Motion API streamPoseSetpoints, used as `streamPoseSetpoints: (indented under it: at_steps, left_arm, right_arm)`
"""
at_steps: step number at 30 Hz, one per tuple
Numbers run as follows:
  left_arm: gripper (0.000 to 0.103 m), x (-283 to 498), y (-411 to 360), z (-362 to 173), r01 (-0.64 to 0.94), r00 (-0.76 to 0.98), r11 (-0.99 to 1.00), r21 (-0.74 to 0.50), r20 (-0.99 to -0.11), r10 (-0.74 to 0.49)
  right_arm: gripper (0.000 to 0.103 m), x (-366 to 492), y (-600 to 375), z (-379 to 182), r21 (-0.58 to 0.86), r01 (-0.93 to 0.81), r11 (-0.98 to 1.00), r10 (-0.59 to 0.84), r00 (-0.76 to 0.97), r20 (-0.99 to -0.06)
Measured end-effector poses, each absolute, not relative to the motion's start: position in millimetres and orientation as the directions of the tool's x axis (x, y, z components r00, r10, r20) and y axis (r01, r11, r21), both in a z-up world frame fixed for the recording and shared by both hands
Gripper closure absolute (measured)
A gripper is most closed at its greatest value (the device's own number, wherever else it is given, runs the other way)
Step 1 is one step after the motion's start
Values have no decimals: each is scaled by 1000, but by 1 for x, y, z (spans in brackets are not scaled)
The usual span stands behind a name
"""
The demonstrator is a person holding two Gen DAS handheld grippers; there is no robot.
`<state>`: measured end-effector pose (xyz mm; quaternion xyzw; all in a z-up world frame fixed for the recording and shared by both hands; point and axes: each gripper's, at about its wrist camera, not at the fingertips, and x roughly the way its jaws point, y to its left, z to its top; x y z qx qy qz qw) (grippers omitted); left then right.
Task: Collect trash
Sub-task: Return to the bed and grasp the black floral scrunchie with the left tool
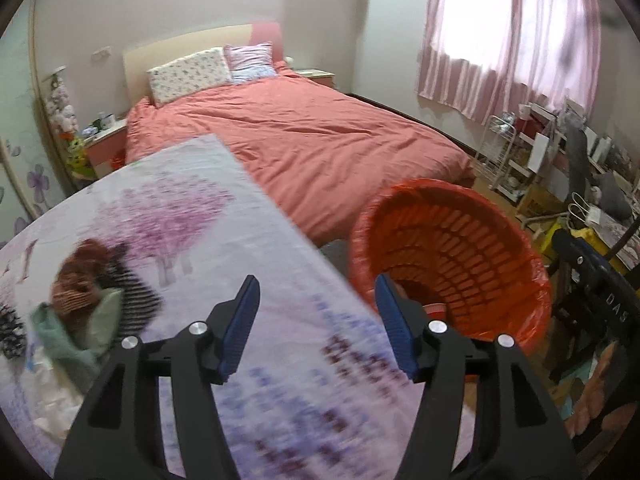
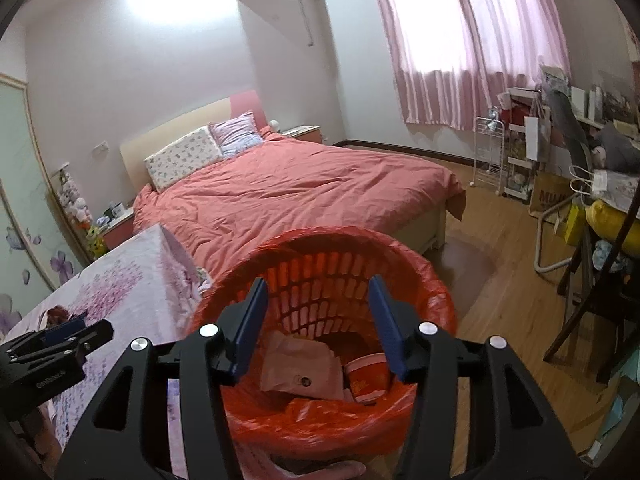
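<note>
The right gripper [image 2: 318,320] is held released, ribbed blue pads apart, over the round latticed basket [image 2: 434,280] lined with glossy red plastic, where crumpled paper wrappers [image 2: 298,368] and a paper cup [image 2: 368,376] lie. The left gripper [image 1: 316,320] is spread empty above the floral tablecloth [image 1: 180,200].
</note>
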<state>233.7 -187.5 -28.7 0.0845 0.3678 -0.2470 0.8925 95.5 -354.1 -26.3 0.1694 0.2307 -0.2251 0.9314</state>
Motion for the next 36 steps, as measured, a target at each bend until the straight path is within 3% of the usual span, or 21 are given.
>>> streamPoseSetpoints:
  at_steps: [12, 17, 24, 34, 36]
  left_arm:
    - [34, 242, -50, -14, 306, 712, 952, 7, -666, -224]
    - [32, 254, 31, -15, 151, 746, 988, 25, -659, -97]
    - [32, 281, 123, -29, -45, 729, 998, 50, -681, 66]
    - [32, 322, 159, -61, -126, 658, 991, -33, -751, 59]
    - [36, 328, 159, -67, -125, 649, 992, -33, -758, 57]
  right_arm:
    - [42, 118, -283, -20, 168, 359, 918, -229, 825, -516]
    - [35, 129, -252, -26, 154, 286, 946, -162, 828, -538]
    - [33, 141, -202, -34, 124, 196, 973, -92, 815, -572]
    - [32, 161, -161, -43, 110, 110, 988, -21, 795, -606]
    - [32, 163, -157, -43, 105, 101, 989, -16, 792, -610]
